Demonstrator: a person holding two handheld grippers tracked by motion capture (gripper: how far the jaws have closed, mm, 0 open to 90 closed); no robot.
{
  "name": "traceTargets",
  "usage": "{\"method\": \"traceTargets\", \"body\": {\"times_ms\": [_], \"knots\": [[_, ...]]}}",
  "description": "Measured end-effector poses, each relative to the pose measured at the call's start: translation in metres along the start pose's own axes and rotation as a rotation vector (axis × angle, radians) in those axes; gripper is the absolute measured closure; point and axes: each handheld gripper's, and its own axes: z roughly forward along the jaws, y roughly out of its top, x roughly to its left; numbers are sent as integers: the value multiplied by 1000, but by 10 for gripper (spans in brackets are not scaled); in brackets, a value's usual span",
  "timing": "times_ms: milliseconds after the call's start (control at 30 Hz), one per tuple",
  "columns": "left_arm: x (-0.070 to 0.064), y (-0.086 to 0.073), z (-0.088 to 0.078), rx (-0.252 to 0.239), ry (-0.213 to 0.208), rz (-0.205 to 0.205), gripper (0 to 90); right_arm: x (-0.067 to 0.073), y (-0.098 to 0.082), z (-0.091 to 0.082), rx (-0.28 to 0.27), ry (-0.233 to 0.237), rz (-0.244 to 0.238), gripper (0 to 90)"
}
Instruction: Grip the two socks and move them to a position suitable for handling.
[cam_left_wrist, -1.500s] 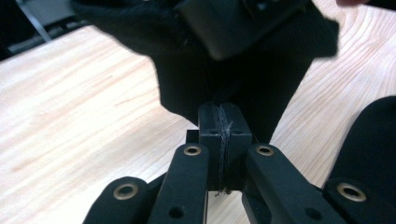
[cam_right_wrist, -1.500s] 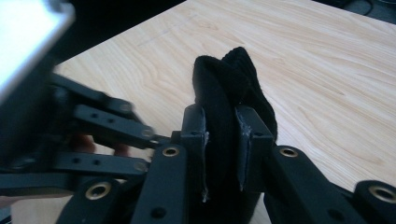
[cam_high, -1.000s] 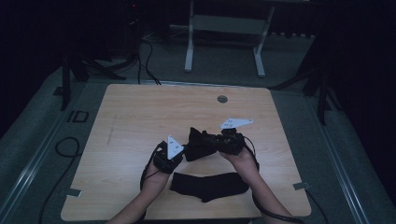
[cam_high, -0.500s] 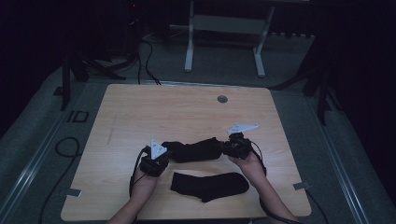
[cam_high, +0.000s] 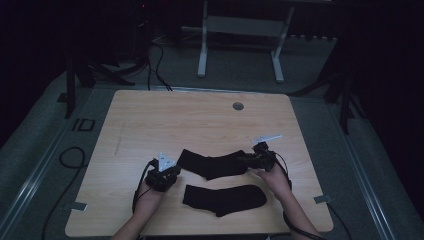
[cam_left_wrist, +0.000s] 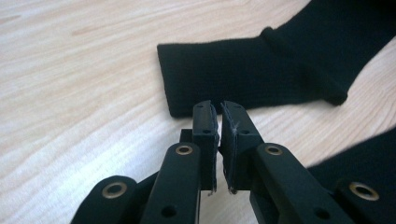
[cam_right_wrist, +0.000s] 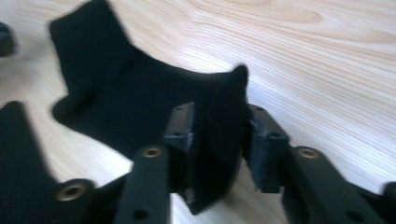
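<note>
Two black socks lie on the wooden table (cam_high: 150, 115). The farther sock (cam_high: 215, 164) lies stretched out between my grippers, and the nearer sock (cam_high: 225, 199) lies flat in front of it. My left gripper (cam_high: 175, 167) sits just short of the cuff end. Its jaws have just been opening and stand a narrow gap apart (cam_left_wrist: 219, 108) with nothing between them; the cuff (cam_left_wrist: 261, 70) lies beyond the tips. My right gripper (cam_high: 245, 160) is at the other end. Its jaws (cam_right_wrist: 222, 114) have just been opening, and the sock's end (cam_right_wrist: 140, 98) sits loosely between them.
A round grommet (cam_high: 238, 106) sits in the table near its far edge. Beyond the table stands a metal frame (cam_high: 240, 30), and cables (cam_high: 70, 155) lie on the dark floor at the left. The nearer sock also shows at the edges of both gripper views (cam_left_wrist: 364, 163) (cam_right_wrist: 18, 149).
Both hands have moved apart and down. The farther sock went from a bunched lump held up between the grippers to a flat stretch on the table. The left jaws have come off the cuff.
</note>
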Motion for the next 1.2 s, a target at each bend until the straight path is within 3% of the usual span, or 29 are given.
{"method": "traceTargets", "body": {"times_ms": [33, 100, 167, 200, 300, 400, 533, 567, 633, 667, 700, 800, 1000, 1067, 1200], "knots": [[1, 6, 1, -1, 1, 10, 771, -6, -1, -3, 1, -17, 21, 506], [1, 10, 3, -19, -25, 20, 719, -11, -1, -6, 3, -71, 30, 482], [1, 14, 6, -13, -31, 49, 677, -14, -1, -10, -11, -62, 36, 503], [1, 15, 6, -19, -40, 54, 670, -15, -2, -13, -22, -80, 28, 616], [3, 21, 12, -34, -49, 85, 702, -9, -2, -20, -61, -89, -7, 816], [6, 25, 20, -29, -45, 96, 832, 3, -3, -14, -32, -55, -72, 894], [9, 30, 33, 11, -18, 123, 894, 12, -5, 0, 18, -48, -118, 895], [10, 30, 37, 35, -21, 124, 895, 13, -6, 4, 28, -54, -125, 895], [10, 30, 37, 35, -21, 124, 896, 12, -7, 7, 38, -58, -125, 895], [10, 27, 46, 79, -28, 136, 896, 11, -9, 12, 62, -72, -129, 895], [11, 26, 48, 87, -37, 135, 895, 9, -10, 13, 67, -73, -131, 895], [11, 23, 49, 71, -60, 106, 896, 5, -12, 10, 62, -88, -123, 895], [3, 24, 48, 79, -76, 130, 894, -10, -18, 1, 55, -105, -92, 895], [-8, 24, 49, 77, -113, 148, 892, -15, -23, -5, 51, -113, -85, 895], [-17, 26, 50, 86, -142, 167, 892, -20, -30, -12, 48, -127, -77, 895]]}}
